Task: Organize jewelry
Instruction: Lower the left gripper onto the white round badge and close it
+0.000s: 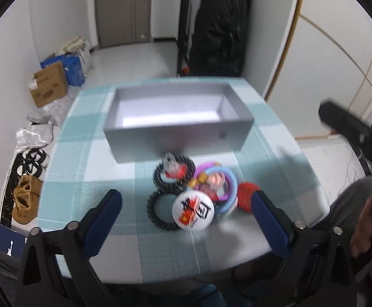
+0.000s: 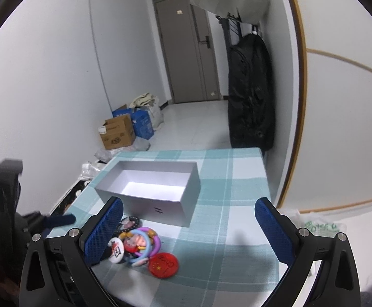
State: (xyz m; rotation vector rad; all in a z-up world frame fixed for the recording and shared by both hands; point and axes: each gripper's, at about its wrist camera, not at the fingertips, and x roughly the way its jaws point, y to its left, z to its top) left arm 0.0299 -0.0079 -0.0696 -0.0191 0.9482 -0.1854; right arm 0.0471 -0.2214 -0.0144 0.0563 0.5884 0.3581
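An open grey box (image 1: pixel 178 130) stands empty on the checked tablecloth; it also shows in the right wrist view (image 2: pixel 157 194). In front of it lies a pile of jewelry: black coiled hair ties (image 1: pixel 160 215), a white round badge (image 1: pixel 193 211), pink and blue rings (image 1: pixel 220 181) and a red round badge (image 1: pixel 247 197). The right wrist view shows the white badge (image 2: pixel 115 250), the rings (image 2: pixel 145 243) and the red badge (image 2: pixel 163 264). My left gripper (image 1: pixel 186 204) is open just above the pile. My right gripper (image 2: pixel 189 217) is open, above the table to the pile's right.
The table (image 2: pixel 224 179) is small, with its edges close on all sides. Cardboard and blue boxes (image 2: pixel 124 130) sit on the floor by the left wall. A black bag (image 2: pixel 252 92) hangs at the back right. Shoes (image 1: pixel 24 199) lie left of the table.
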